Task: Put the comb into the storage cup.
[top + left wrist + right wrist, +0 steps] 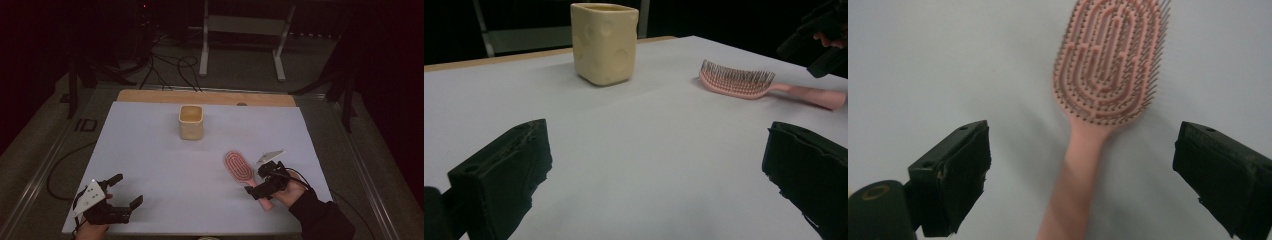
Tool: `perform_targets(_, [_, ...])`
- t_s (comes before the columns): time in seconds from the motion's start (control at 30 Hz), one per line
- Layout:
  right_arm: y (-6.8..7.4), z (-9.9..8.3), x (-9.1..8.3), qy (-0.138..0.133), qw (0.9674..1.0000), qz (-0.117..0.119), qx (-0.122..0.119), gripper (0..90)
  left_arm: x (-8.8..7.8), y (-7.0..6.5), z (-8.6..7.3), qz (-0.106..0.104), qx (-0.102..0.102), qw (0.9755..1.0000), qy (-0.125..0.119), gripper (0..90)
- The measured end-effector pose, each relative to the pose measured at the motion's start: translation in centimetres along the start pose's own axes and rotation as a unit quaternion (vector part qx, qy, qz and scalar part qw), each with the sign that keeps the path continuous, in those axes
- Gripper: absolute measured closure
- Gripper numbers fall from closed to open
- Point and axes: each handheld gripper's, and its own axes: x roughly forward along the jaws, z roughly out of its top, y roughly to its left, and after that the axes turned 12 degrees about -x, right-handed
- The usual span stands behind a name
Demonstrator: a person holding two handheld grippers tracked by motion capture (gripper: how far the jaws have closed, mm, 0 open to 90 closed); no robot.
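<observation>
Black 2-jaw tongs [125,189] in each hand, grey 3-cornered plates, trailing cables, dark sleeve [320,217]

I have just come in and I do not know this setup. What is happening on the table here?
A person holds a gripper in each hand over a white table. The right gripper hangs open over the handle of a pink hairbrush, which lies flat with its bristles up; the handle sits between the jaws but they do not press on it. The left gripper waits open near the front edge, holding nothing. A cream cup stands upright farther back.
</observation>
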Motion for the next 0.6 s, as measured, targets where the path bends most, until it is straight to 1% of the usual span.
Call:
perform_targets(0.07, [-0.06,0.13,0.1,0.007,1.0,-0.001,-0.001,8.1,-0.01,-0.04,-0.03,0.0,0.0,1.0,0.001,0.4])
perform_targets(0.13, [-0.1,0.22,0.17,0.009,0.9999,-0.006,0.001,8.1,0.01,-0.05,-0.02,0.0,0.0,1.0,0.001,0.4])
perform_targets(0.23, [-0.17,0.29,0.17,0.007,0.9999,-0.007,0.007,8.1,0.02,-0.01,-0.01,0.0,-0.001,1.0,0.0,0.3])
perform_targets(0.3, [-0.37,0.45,0.1,0.0,0.9997,0.003,0.025,10.3,0.04,-0.06,-0.04,0.0,0.0,1.0,0.001,0.4])
perform_targets(0.37, [-0.4,0.58,0.1,0.004,0.9995,0.003,0.031,10.7,0.05,-0.03,-0.02,0.0,0.0,1.0,0.001,0.3])
perform_targets(0.43, [-0.33,0.67,0.14,0.01,0.9993,-0.003,0.036,10.6,0.03,-0.05,-0.02,0.0,-0.001,1.0,0.001,0.4])
perform_targets(0.47, [-0.29,0.68,0.19,0.011,0.9992,-0.001,0.038,10.1,0.03,-0.06,-0.04,0.001,0.0,1.0,0.001,0.4])
perform_targets(0.6, [-0.16,0.67,0.71,0.022,0.9978,0.012,0.062,9.9,0.03,-0.03,-0.02,0.0,-0.001,1.0,0.001,0.3])
